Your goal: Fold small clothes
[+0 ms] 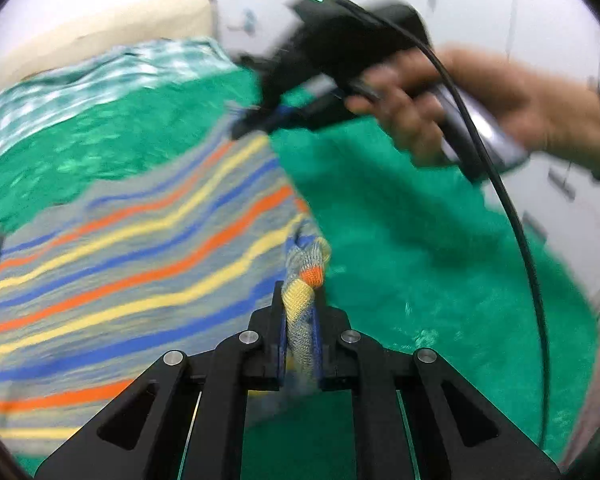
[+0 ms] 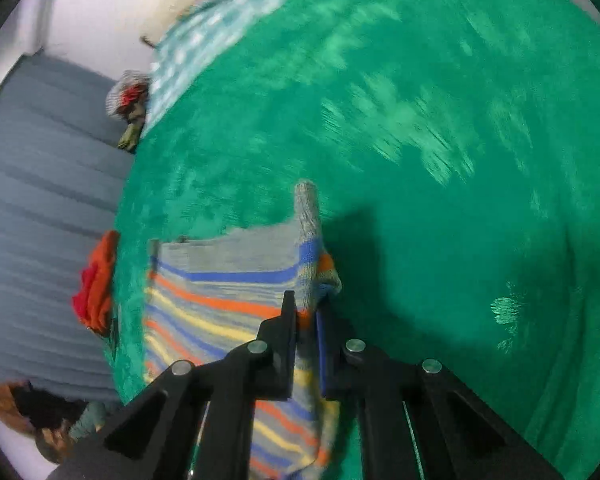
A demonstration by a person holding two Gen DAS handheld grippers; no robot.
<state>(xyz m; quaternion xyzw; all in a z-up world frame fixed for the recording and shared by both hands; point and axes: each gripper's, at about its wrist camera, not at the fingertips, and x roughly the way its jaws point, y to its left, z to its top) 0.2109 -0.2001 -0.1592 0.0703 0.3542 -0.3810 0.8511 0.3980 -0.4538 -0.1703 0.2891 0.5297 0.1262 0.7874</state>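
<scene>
Over the green blanket [image 1: 400, 240] the striped knit garment [image 1: 140, 248] hangs stretched between the two grippers; the left gripper [image 1: 300, 312] has its jaws pressed onto a bunched fold of the garment's edge; the right gripper [image 2: 306, 312] likewise pinches a gathered corner, with grey, blue, orange and yellow stripes spilling out below and to the left of its fingers; in the left wrist view the person's right hand [image 1: 460, 96] grips the black handle with a cable running down from it; a checked teal cloth [image 1: 100, 76] lies at the blanket's far edge; an orange-red garment [image 2: 96, 288] sits at the blanket's side.
</scene>
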